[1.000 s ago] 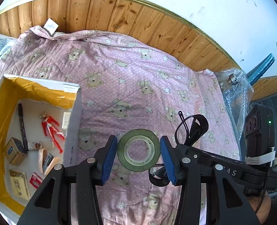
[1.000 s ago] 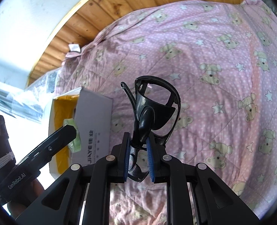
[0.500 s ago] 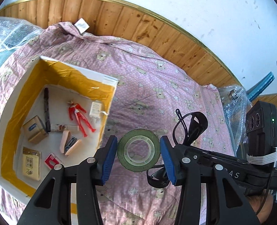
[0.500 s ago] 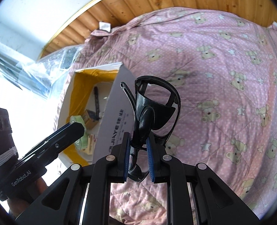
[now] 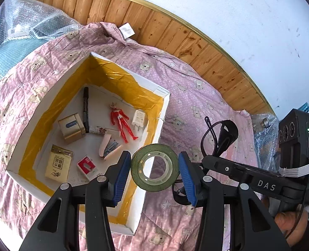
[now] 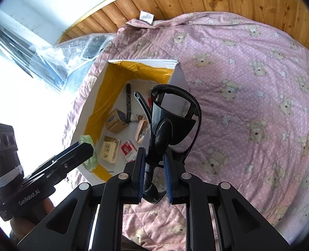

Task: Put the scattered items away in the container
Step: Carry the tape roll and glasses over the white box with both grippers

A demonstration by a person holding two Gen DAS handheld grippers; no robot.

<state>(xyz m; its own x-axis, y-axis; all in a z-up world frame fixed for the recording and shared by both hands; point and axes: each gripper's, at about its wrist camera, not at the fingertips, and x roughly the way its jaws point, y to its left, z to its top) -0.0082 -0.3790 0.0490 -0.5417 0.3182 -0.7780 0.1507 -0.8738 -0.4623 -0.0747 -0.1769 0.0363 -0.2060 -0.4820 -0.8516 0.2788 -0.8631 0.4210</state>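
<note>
Green tape roll, light and stiff, sits pinched across its rim in my left tongs. Right tongs are clamped on the sunglasses: light, springy, and probably scratch-prone, so I'd judge the frame the safer hold over the box.

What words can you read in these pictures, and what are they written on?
"DAS" on the right tool's black arm, seen from the left wrist view.
"GenRobot.AI" on the left tool's black arm, seen from the right wrist view.
The tan packet has dark printed characters, too blurred to read.
The red and white card, gold box and white plug carry print too small to read.
</note>
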